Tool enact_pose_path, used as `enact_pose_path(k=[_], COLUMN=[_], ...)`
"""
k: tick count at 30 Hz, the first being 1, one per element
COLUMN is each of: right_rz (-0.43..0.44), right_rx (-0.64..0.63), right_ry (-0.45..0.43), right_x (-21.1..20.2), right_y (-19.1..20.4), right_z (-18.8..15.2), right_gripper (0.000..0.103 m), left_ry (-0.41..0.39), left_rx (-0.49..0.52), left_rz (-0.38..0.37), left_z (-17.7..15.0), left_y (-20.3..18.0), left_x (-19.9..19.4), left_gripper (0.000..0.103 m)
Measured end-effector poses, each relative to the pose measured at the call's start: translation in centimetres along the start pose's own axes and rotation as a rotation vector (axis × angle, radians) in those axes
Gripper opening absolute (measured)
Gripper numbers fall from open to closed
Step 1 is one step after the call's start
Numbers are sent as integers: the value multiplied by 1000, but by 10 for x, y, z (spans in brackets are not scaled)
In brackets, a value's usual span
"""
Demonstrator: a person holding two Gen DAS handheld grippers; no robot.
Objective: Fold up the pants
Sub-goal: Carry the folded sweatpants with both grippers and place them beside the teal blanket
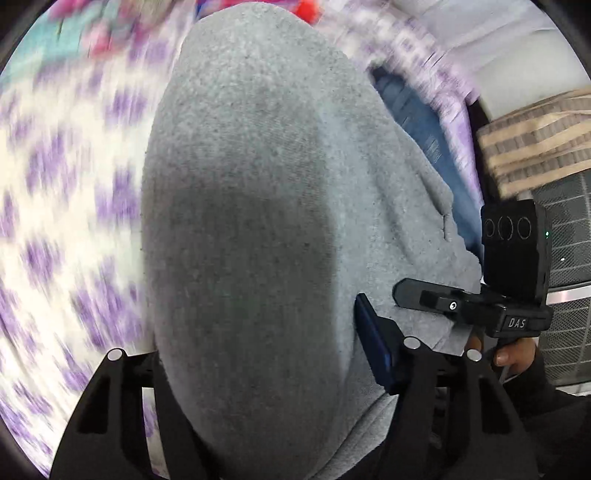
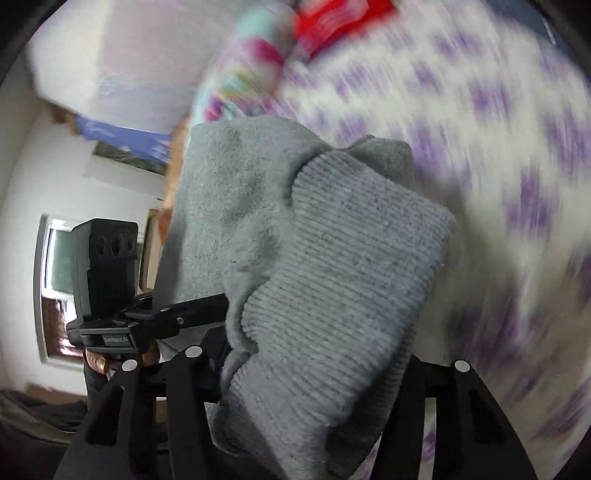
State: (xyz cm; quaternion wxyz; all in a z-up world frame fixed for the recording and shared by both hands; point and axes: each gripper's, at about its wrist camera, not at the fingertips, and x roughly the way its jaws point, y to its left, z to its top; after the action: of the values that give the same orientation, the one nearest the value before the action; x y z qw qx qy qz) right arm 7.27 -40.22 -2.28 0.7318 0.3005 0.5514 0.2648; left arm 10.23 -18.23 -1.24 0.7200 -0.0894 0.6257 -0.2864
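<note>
Left gripper (image 1: 258, 387): jaws clamped on the grey pants (image 1: 251, 221);
Right gripper (image 2: 314, 387): jaws pinching the ribbed waistband (image 2: 332, 258);
Background: blurred purple-patterned bedsheet (image 2: 517, 184)

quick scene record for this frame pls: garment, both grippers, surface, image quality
garment: grey pants, lifted, ribbed band facing the right wrist view
left gripper: jaws closed on the fabric
right gripper: jaws closed on the ribbed band
surface: white and purple patterned bedsheet beneath
other: multicoloured cloth and a red item farther back
image quality: background motion-blurred, pants sharp
</note>
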Motion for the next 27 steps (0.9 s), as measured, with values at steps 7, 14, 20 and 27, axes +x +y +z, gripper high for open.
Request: enact_pose_path(k=[7, 14, 20, 27], right_rz=[-77, -178, -406, -410], right_rx=[-321, -403, -343, -370], right_ry=[-211, -296, -179, -226], right_x=[-41, 9, 107, 136], right_y=[54, 44, -40, -73], right_z=[159, 330, 390, 387], right_gripper=[55, 57, 70, 89], left_ry=[-289, -386, -241, -281], left_rx=[47, -14, -96, -105], left_rz=[37, 137, 201, 193], left_z=[160, 332, 407, 418], left_y=[-24, 15, 88, 121], left_x=[-56, -26, 90, 125], left_gripper=[66, 70, 74, 99])
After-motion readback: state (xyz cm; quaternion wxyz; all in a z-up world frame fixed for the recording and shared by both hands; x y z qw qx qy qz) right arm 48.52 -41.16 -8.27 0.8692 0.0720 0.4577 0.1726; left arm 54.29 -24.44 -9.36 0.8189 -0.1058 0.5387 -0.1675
